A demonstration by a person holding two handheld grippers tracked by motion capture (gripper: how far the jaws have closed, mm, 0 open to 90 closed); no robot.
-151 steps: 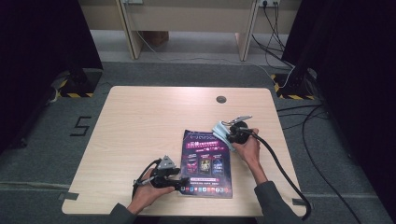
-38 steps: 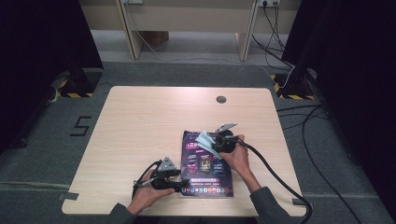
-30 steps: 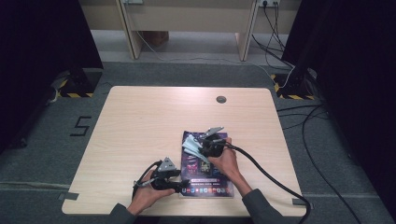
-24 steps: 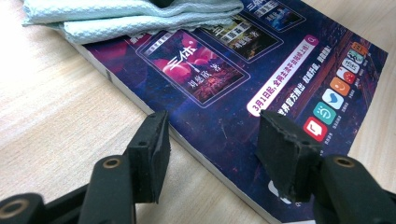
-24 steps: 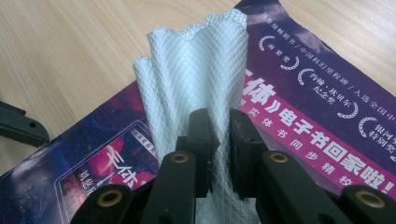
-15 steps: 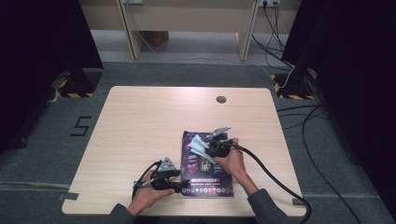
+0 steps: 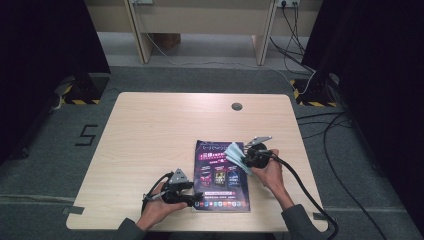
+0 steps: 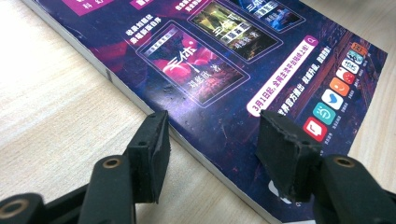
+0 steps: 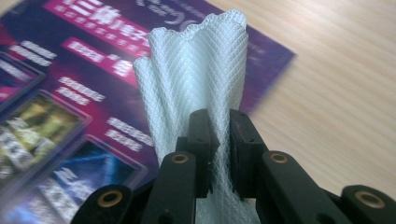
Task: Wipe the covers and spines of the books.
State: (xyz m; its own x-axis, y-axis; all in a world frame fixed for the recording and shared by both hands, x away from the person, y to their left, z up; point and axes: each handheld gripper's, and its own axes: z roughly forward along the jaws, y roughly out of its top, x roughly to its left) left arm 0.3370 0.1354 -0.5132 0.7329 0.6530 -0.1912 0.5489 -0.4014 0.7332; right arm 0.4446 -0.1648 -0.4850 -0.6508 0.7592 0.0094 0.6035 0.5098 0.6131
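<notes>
Five seconds back, our right gripper (image 7: 246, 159) stood off the upper right corner of the magazine (image 7: 220, 172), over bare table (image 7: 150, 130), with the pale cloth (image 7: 235, 153) in its jaws. From there we carried it leftwards across the cover, and about a second ago it was at its farthest in, near the middle of the upper part of the magazine. Since then we have drawn it back to the right, so the cloth now lies over the magazine's upper right part and our hand sits past its right edge. The cloth seems to have spread a little, though the earlier pictures are too small to be sure.
</notes>
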